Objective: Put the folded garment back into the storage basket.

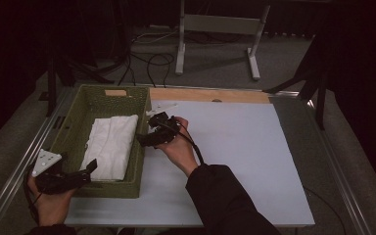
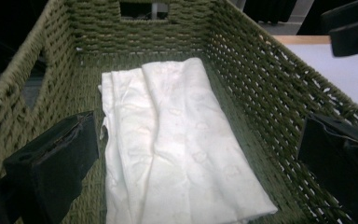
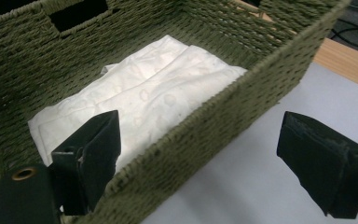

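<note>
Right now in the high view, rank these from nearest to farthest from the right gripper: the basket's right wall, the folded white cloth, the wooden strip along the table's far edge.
Measured from the right gripper:
1. Basket's right wall, right beside its jaws.
2. Folded white cloth, just past that wall, inside the basket.
3. Wooden strip, along the table's far edge.

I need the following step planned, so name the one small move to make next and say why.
Probably draw the right gripper back from the green woven basket. The folded white cloth already lies flat inside, both pairs of jaws stand open and empty, and the right jaws straddle the basket's wall. The left gripper sits at the near end, over the cloth.
</note>
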Action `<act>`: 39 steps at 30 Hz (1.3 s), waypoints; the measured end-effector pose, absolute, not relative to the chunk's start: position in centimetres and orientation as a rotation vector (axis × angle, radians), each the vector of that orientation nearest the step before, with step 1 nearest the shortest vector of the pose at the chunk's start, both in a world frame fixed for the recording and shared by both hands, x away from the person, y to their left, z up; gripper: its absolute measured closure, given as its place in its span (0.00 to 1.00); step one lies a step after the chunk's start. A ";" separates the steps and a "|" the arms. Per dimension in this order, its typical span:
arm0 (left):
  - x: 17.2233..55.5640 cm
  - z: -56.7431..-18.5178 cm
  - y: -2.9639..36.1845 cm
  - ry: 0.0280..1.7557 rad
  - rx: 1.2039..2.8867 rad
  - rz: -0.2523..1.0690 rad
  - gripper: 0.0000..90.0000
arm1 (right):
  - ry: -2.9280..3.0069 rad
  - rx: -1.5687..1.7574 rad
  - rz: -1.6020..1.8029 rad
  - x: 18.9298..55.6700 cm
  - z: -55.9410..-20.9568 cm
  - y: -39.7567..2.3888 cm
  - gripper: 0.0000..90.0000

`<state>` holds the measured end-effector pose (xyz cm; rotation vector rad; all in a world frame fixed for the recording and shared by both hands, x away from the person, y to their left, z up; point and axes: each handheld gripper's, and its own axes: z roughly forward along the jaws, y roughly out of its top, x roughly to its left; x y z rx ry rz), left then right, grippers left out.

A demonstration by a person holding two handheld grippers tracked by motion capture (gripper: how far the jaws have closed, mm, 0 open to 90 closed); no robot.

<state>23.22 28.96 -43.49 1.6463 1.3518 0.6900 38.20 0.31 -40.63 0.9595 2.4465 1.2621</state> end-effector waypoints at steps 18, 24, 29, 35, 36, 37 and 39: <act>22.6 -44.0 28.5 1.344 1.652 0.709 0.00 | 2.387 1.011 1.309 37.9 -41.4 -4.5 0.15; 22.6 -44.1 28.5 1.345 1.659 0.713 0.00 | 2.370 1.027 1.318 37.8 -41.7 -6.2 0.14; 22.6 -44.2 28.4 1.345 1.657 0.718 0.00 | 2.340 1.046 1.321 37.5 -42.0 -8.6 0.14; 22.6 -44.3 28.4 1.339 1.652 0.719 0.00 | 2.305 1.074 1.314 37.1 -42.3 -11.5 0.14; 22.6 -44.3 28.4 1.338 1.651 0.720 0.00 | 2.299 1.079 1.315 37.0 -42.4 -12.1 0.14; 22.6 -44.4 28.4 1.336 1.652 0.721 0.00 | 2.292 1.088 1.317 36.9 -42.5 -12.7 0.14; 22.5 -44.4 28.4 1.335 1.650 0.723 0.00 | 2.273 1.110 1.318 36.8 -42.6 -13.8 0.14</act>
